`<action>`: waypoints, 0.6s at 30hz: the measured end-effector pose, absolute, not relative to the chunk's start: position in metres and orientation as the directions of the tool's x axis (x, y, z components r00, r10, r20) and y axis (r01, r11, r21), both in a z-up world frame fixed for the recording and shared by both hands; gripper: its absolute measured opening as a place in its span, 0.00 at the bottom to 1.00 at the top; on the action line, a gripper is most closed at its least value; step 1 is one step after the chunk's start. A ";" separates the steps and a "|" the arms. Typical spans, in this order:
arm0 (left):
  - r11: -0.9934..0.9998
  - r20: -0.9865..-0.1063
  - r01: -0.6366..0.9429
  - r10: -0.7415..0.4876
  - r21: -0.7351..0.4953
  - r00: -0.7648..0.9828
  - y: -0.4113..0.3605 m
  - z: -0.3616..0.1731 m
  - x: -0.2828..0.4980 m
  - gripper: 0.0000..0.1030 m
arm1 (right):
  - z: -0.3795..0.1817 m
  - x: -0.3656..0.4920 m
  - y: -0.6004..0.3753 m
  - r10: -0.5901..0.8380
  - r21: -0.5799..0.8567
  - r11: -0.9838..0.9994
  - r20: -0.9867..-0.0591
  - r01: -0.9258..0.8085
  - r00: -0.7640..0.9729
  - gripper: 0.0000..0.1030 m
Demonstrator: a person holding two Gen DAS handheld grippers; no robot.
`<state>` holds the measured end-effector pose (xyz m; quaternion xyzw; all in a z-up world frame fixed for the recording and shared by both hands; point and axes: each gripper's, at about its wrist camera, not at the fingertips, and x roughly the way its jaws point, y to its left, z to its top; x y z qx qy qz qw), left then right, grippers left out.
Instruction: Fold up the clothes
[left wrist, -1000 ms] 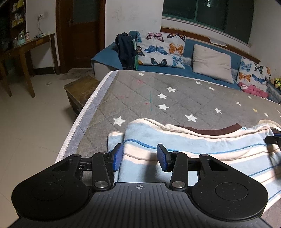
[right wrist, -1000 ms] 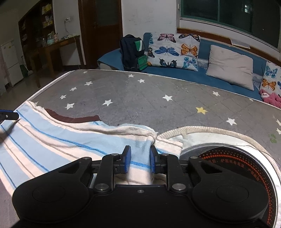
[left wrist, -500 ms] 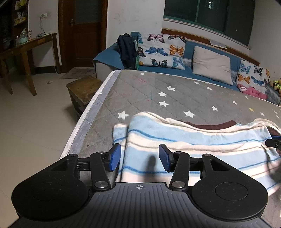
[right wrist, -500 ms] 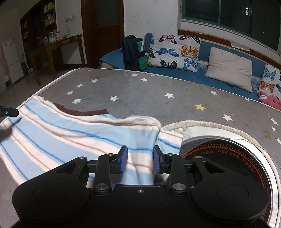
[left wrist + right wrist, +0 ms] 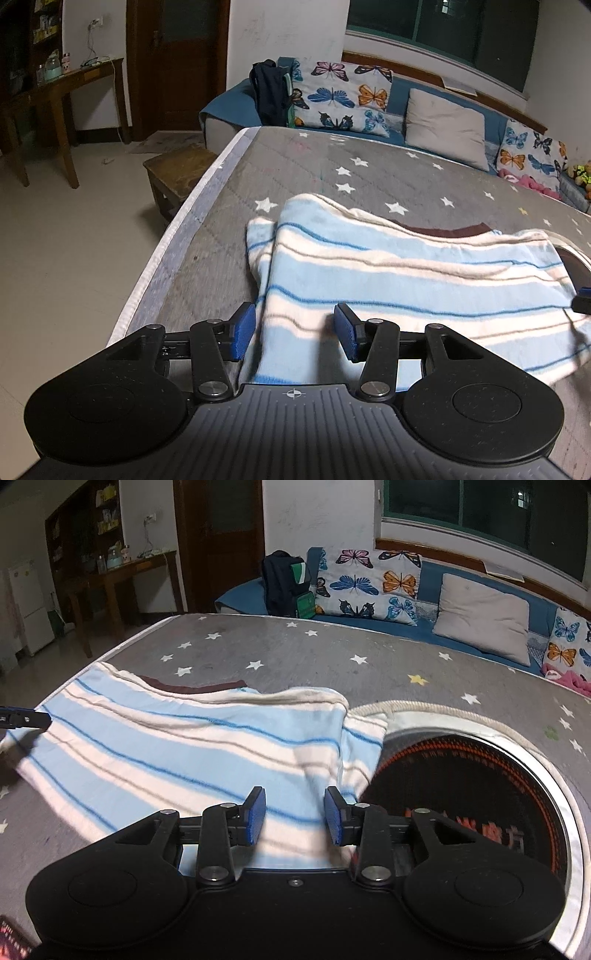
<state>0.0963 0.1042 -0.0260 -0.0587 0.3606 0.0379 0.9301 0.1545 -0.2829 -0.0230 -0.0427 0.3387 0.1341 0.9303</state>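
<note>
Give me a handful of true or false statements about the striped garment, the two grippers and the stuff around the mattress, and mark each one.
1. Both grippers are open. True: the left gripper and right gripper each stand with jaws apart over the garment.
2. The garment is plain red. False: it is light blue and cream with thin blue and brown stripes.
3. The garment's right edge lies over a round dark disc. True.
4. The mattress is grey with stars. True.
5. The backpack lies on the mattress. False: it stands on the blue sofa behind it, beside a butterfly pillow.
</note>
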 end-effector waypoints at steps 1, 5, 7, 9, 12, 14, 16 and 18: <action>0.990 -0.674 -0.115 0.028 -0.084 0.738 0.105 -0.026 0.094 0.48 | -0.023 0.150 -0.287 0.213 0.011 0.963 -0.639 -0.268 0.739 0.37; 0.987 -0.659 -0.131 0.041 -0.088 0.751 0.107 -0.027 0.081 0.48 | -0.024 0.133 -0.306 0.181 0.007 0.974 -0.629 -0.227 0.756 0.40; 0.986 -0.648 -0.140 0.052 -0.085 0.760 0.109 -0.027 0.073 0.48 | -0.024 0.125 -0.315 0.165 0.006 0.979 -0.624 -0.206 0.764 0.42; 0.986 -0.630 -0.150 0.068 -0.078 0.773 0.110 -0.026 0.064 0.49 | -0.024 0.116 -0.328 0.138 0.006 0.985 -0.618 -0.172 0.774 0.44; 0.982 -0.608 -0.179 0.103 -0.065 0.787 0.113 -0.025 0.053 0.54 | -0.026 0.103 -0.368 0.037 0.007 0.999 -0.604 -0.042 0.796 0.46; 0.973 -0.592 -0.223 0.149 -0.054 0.792 0.115 -0.023 0.046 0.59 | -0.029 0.097 -0.396 -0.052 -0.008 0.998 -0.599 0.059 0.799 0.51; 0.962 -0.577 -0.270 0.198 -0.041 0.793 0.116 -0.023 0.041 0.61 | -0.033 0.094 -0.423 -0.137 -0.015 0.987 -0.596 0.159 0.791 0.52; 0.948 -0.563 -0.317 0.247 -0.029 0.789 0.117 -0.023 0.037 0.67 | -0.036 0.090 -0.448 -0.220 -0.018 0.965 -0.593 0.260 0.774 0.53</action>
